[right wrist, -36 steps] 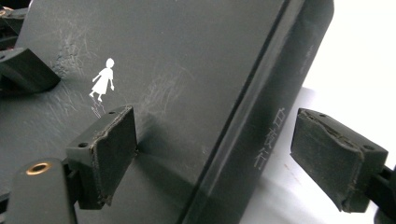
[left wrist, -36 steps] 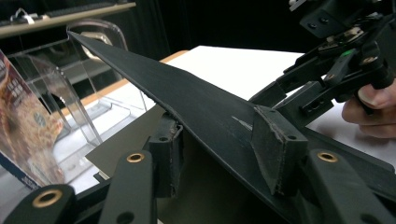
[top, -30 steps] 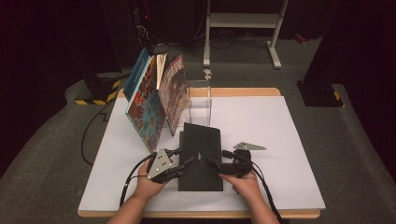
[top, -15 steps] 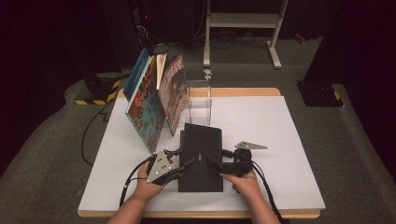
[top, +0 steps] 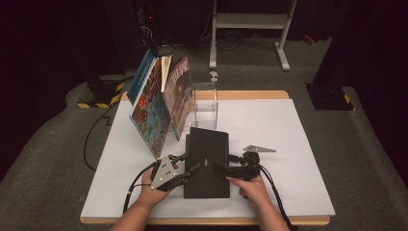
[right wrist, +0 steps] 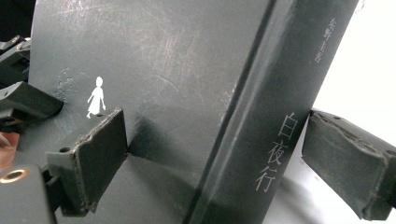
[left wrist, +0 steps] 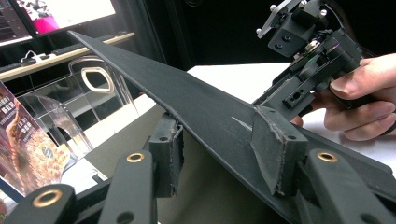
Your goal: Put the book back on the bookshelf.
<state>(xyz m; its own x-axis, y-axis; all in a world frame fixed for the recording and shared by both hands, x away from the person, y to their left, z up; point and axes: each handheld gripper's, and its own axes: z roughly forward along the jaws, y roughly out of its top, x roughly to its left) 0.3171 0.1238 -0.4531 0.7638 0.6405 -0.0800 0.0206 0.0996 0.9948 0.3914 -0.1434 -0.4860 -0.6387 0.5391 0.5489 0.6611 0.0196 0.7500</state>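
Gripping a black book (top: pixel 207 161) from both long sides, the person works w/ two tools at the near-centre of the white bench (top: pixel 298 144).

Left hand-held gripper (top: pixel 191 169): jaws pinching the book's cover, one pad above, one below; in the left gripper view the cover (left wrist: pixel 205 116) is lifted off at a slant, so only a thin board is clamped.

Right hand-held gripper (top: pixel 222 166): jaws astride the spine side (right wrist: pixel 275 121), spread; the pad (right wrist: pixel 348 156) beyond the spine stands apart from it, the other pad (right wrist: pixel 95 151) lies against the cover. Grip there looks not yet made.

Risks, judged:
- Cover could slip from the left pads or crease, since a thin board carries the load.
- Book may pivot or drop if the right side lifts before closing.
- Swinging the book toward the far left could knock the leaning magazines (top: pixel 154 108) or the clear stand (top: pixel 206 106).

Clearance: magazines just beyond the book's far-left corner; stand near its far edge. Open bench to the right & toward the near edge.
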